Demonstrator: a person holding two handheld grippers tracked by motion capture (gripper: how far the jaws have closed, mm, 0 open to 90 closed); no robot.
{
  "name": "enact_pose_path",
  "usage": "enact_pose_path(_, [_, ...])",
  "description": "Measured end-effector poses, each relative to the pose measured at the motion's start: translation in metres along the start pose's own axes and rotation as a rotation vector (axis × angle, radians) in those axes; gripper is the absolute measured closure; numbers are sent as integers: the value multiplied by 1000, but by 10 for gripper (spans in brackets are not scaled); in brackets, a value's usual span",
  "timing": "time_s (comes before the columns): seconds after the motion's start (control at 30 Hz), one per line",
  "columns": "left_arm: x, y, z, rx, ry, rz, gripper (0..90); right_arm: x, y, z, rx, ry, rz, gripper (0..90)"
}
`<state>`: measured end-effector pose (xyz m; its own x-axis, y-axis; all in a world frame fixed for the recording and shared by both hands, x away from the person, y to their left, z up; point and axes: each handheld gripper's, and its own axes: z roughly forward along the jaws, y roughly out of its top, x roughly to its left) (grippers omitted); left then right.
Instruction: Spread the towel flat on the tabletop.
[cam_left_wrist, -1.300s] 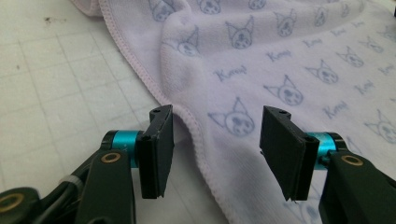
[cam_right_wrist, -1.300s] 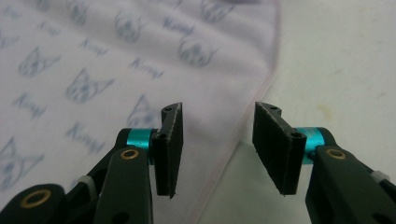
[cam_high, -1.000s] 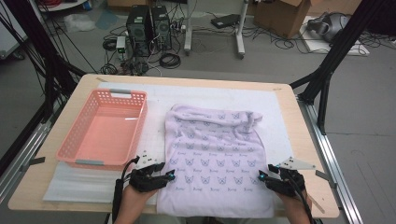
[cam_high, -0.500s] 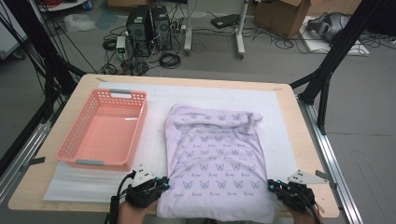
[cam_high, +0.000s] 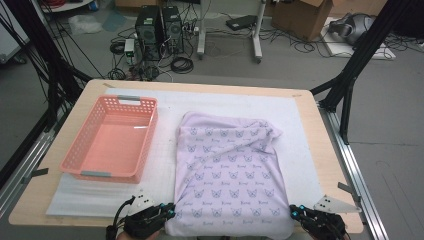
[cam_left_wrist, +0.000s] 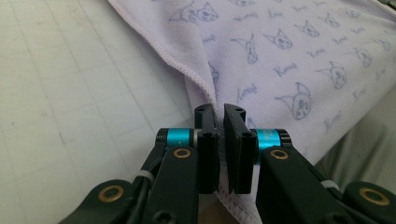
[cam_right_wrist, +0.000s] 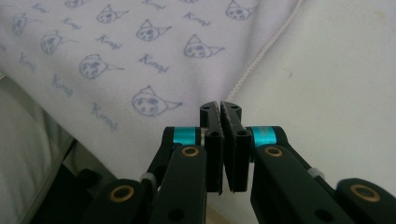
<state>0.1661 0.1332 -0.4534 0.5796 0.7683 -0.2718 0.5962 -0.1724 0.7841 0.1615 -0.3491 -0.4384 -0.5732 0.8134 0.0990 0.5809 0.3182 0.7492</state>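
Note:
A lavender towel (cam_high: 230, 170) printed with small cat faces lies on the white mat, its near edge hanging over the table's front. My left gripper (cam_high: 171, 211) is at the towel's near-left corner. In the left gripper view the left gripper (cam_left_wrist: 219, 114) is shut on the hemmed edge of the towel (cam_left_wrist: 289, 56), which runs down between the pads. My right gripper (cam_high: 295, 214) is at the near-right corner. In the right gripper view the right gripper (cam_right_wrist: 220, 109) has its jaws pressed together on the stitched edge of the towel (cam_right_wrist: 140, 56).
An empty pink plastic basket (cam_high: 151, 142) stands on the left of the white mat (cam_high: 300, 130). The wooden table (cam_high: 330, 150) has a metal rail along its right side. Computers, cables and boxes sit on the floor beyond the far edge.
Both grippers closed on the towel's near corners and moved toward the person. The towel slid with them, and its near edge now hangs past the table's front.

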Motion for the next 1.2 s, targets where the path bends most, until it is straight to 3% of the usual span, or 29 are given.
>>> enact_pose_path(0.07, [-1,-1,-1,2,-11,4,824,3,-1,-2,8,-2,-10,878])
enact_pose_path(0.1, [-1,-1,-1,-9,0,7,770,4,-1,-2,6,-3,-8,862])
enact_pose_path(0.17, [2,1,1,-32,20,-3,549,4,0,-3,-13,-20,-1,741])
enact_pose_path(0.2, [3,3,2,-39,23,-3,517,3,1,-3,-23,-24,16,701])
enact_pose_path(0.4, [12,14,18,-60,37,-8,459,-7,12,12,-35,-79,42,603])
enact_pose_path(0.5, [12,19,28,-54,36,1,465,-10,18,25,-27,-89,43,562])
enact_pose_path(0.57, [8,18,31,-50,44,33,531,-10,21,33,-15,-88,33,568])
enact_pose_path(0.63, [1,15,31,-46,88,96,705,-7,21,39,-3,-99,6,633])
enact_pose_path(0.67, [2,15,29,-39,75,73,801,-6,21,39,-7,-79,-4,768])
enact_pose_path(0.7, [3,14,27,-33,65,51,841,-5,21,38,-3,-46,-6,854])
enact_pose_path(0.87, [2,8,13,-22,42,43,856,2,13,23,23,-21,-44,872])
enact_pose_path(1.0, [2,1,0,-28,17,15,855,2,3,7,13,3,-36,871])
enact_pose_path(1.2, [-5,-10,-9,-3,-15,33,843,7,-10,-4,43,56,-40,851])
